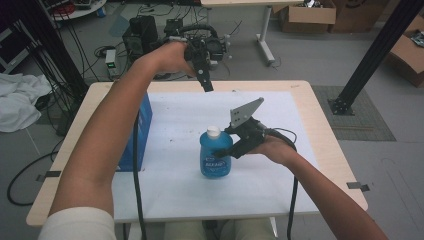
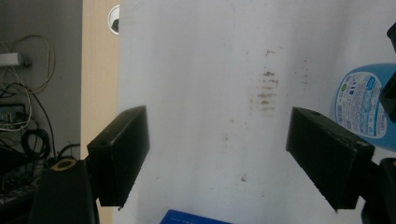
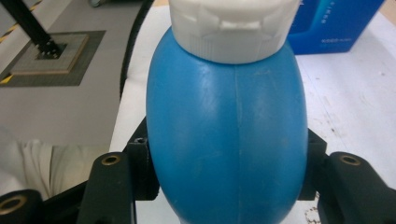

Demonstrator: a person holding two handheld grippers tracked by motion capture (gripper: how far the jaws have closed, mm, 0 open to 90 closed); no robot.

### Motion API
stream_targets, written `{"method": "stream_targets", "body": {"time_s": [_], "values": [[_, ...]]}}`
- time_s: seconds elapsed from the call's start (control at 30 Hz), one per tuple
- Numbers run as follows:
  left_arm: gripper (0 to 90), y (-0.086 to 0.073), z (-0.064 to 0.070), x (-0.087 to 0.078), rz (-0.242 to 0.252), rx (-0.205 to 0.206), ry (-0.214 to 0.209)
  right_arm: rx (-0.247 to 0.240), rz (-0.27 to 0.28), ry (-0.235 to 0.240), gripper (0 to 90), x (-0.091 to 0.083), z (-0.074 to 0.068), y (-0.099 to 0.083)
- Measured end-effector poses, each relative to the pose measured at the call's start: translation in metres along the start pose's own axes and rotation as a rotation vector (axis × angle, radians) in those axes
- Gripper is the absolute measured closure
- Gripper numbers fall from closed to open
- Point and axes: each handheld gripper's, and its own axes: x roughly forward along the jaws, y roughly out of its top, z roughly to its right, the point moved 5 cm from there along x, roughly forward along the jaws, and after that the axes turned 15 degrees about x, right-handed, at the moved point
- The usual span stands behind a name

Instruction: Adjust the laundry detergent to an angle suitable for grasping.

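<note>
My right gripper [image 1: 226, 148] had its two jaws pressed on both sides of the blue bottle [image 1: 215, 159], so it was closed on the bottle's body. In the right gripper view the bottle [image 3: 226, 140] sat between the jaws with its white cap [image 3: 233, 25] at the top. The right forearm came in from the near right corner of the tabletop, with the hand behind the bottle and the grey plate tilted upward. The bottle stood upright on the white sheet [image 1: 175, 190], near the middle of the tabletop and a little toward the near edge. I could not tell how much liquid was inside it.

My left gripper [image 1: 205, 82] was held high above the far edge of the tabletop, the arm stretched forward from the near left corner, the jaws pointing down. In the left gripper view the jaws stood wide apart and held nothing between them. A blue box [image 1: 144, 131] stood at the left edge of the sheet.
</note>
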Motion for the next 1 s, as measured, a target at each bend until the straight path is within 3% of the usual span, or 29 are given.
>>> {"method": "stream_targets", "body": {"time_s": [0.13, 0.43, 1.0], "values": [[22.1, -0.001, 0.001, 0.002, -0.003, 0.001, -0.002, -0.021, 0.005, 0.017, 42.6, 0.000, 0.001, -0.003], [22.2, 0.000, 0.001, 0.005, -0.005, 0.000, -0.006, -0.078, -0.018, -0.005, 42.6, 0.008, 0.000, -0.016], [22.1, 0.000, 0.002, 0.007, -0.018, -0.001, -0.014, -0.084, -0.030, 0.006, 42.3, 0.009, 0.000, -0.028]]}}
